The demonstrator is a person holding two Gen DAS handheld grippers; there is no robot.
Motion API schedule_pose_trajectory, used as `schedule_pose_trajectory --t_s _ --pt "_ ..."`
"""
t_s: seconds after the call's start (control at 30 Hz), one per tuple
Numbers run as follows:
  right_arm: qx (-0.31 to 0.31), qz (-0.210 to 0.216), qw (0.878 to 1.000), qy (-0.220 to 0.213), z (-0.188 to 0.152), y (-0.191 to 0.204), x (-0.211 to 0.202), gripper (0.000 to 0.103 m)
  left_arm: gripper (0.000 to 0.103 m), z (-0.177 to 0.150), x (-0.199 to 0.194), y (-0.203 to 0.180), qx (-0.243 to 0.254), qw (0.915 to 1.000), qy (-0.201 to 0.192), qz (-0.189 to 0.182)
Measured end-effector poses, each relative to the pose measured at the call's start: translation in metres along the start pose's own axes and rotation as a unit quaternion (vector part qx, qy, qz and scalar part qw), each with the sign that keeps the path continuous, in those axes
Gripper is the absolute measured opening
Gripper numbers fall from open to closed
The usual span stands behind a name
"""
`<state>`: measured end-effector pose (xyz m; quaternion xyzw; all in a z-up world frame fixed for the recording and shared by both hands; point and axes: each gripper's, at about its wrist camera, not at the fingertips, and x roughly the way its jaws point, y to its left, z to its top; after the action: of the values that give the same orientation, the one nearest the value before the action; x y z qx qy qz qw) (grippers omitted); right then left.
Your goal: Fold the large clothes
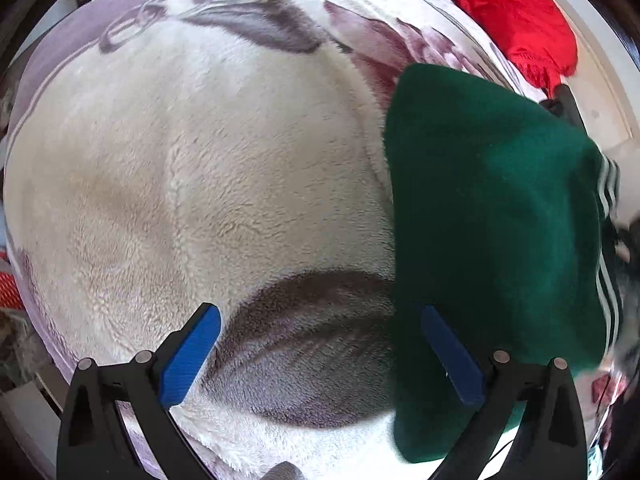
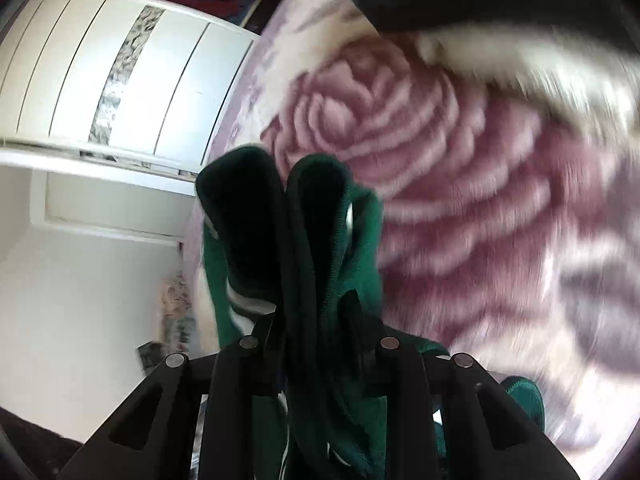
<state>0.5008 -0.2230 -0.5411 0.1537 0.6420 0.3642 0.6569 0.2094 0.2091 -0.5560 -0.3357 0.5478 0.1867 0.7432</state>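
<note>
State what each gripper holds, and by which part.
Right gripper: clamped on the green garment, by a bunched folded edge. Left gripper: open, holding nothing.

A plush floral blanket (image 1: 208, 184), cream with mauve roses and grey leaves, covers the bed. Beyond its far edge lies a red fabric heap (image 1: 516, 12). Beside the blanket stands a white panelled wardrobe (image 2: 120, 80).

The fingertips of the right gripper (image 2: 308, 320) are hidden by the green garment (image 2: 320, 240). The blanket (image 2: 460, 160) is blurred there.
</note>
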Motion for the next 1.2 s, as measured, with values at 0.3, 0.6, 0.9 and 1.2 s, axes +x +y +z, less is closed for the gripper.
schedule_pose_trajectory --t_s 0.3,0.6,0.9,1.2 --pt "0.108 -0.063 0.991 0.039 0.041 -0.061 0.004 0.082 0.103 -0.003 -0.008 -0.006 -0.005 0.9997 0.001 -0.025" --pt "0.232 0.025 0.972 0.011 -0.102 -0.114 -0.066 0.101 0.103 -0.008 -0.009 -0.018 -0.029 0.9964 -0.004 -0.080" --pt "0.287 0.116 0.950 -0.052 -0.138 -0.125 0.039 0.099 0.103 -0.009 -0.002 -0.032 0.007 0.9974 0.017 -0.069" --pt "0.418 0.167 0.886 -0.115 -0.243 -0.059 0.028 0.059 0.103 0.016 -0.047 -0.012 0.054 0.9982 -0.023 -0.012"
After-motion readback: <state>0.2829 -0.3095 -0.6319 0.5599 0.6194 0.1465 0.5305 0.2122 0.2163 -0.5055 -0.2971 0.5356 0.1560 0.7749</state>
